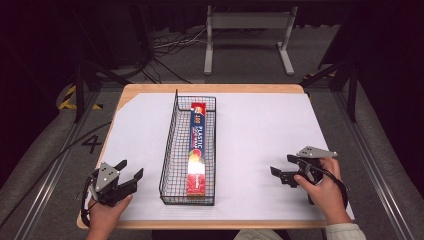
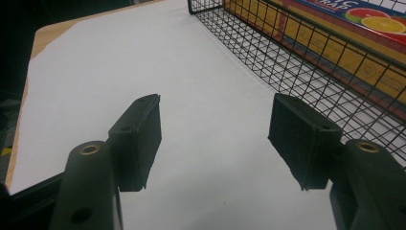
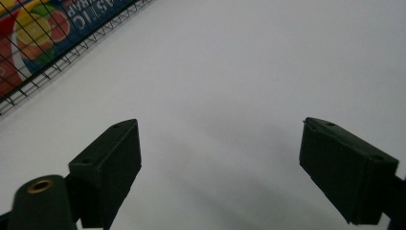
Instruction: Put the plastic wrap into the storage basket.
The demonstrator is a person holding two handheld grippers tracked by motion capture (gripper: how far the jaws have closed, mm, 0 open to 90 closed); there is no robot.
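black wire basket (image 1: 172, 165) holding plastic wrap box (image 1: 198, 150) lengthwise, running up frame centre | left gripper (image 1: 131, 172) sitting nearer, lower left, jaws spread, grasping nothing | right gripper (image 1: 284, 166) waiting lower right, jaws spread too

Overhead plus two low basket-facing (image 1: 189, 150) views

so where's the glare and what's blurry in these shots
High view: glare washes out the middle of the plastic wrap box in the wire basket. Left gripper view: sharp jaws, even light. Right gripper view: soft shadows on the white sheet, box print slightly blurred.

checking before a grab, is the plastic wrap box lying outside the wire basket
No, the plastic wrap box lies lengthwise inside the black wire basket.
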